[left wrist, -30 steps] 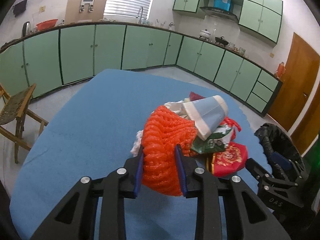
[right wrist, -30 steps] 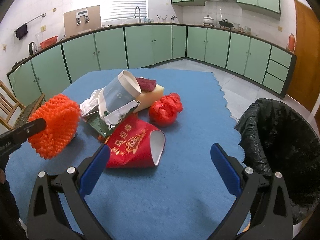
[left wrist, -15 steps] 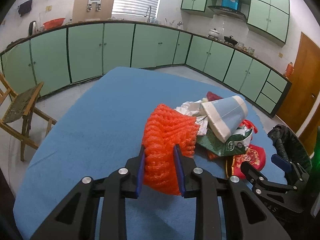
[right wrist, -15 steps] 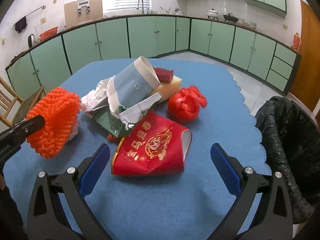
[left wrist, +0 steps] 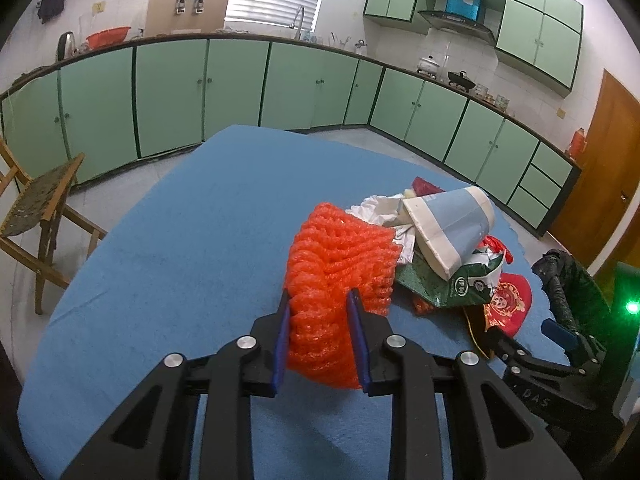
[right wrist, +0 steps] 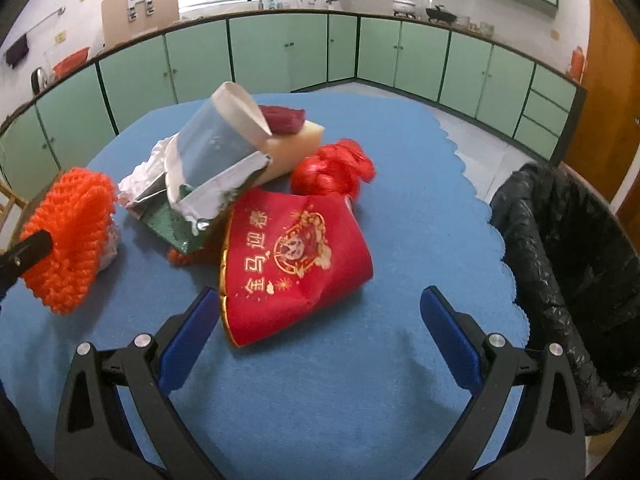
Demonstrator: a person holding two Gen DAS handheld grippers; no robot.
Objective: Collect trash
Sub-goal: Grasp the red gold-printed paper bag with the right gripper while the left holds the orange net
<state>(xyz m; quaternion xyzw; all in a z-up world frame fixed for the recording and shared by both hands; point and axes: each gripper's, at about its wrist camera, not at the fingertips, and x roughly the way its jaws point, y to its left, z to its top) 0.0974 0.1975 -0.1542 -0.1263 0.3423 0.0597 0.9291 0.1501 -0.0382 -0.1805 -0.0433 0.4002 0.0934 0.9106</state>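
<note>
My left gripper [left wrist: 319, 304] is shut on an orange foam net [left wrist: 340, 264] and holds it above the blue table; the net also shows at the left of the right wrist view [right wrist: 68, 236]. My right gripper [right wrist: 320, 304] is open and empty, just in front of a red paper cup with gold print [right wrist: 292, 260]. Behind it lie a red plastic bag [right wrist: 332, 170], a grey-blue paper cup [right wrist: 216, 140], a green wrapper [right wrist: 172, 228], a yellow sponge [right wrist: 292, 148] and white tissue [right wrist: 144, 168]. A bin with a black bag [right wrist: 568, 248] stands at the table's right edge.
The blue cloth table [right wrist: 320, 380] has a scalloped edge on the right. A wooden chair [left wrist: 36, 216] stands left of the table. Green kitchen cabinets [left wrist: 240, 88] line the walls and a brown door [left wrist: 600, 168] is at the right.
My right gripper has moved forward and closer to the red paper cup, which now lies between its open fingers' line. My left gripper still holds the orange net, raised slightly.
</note>
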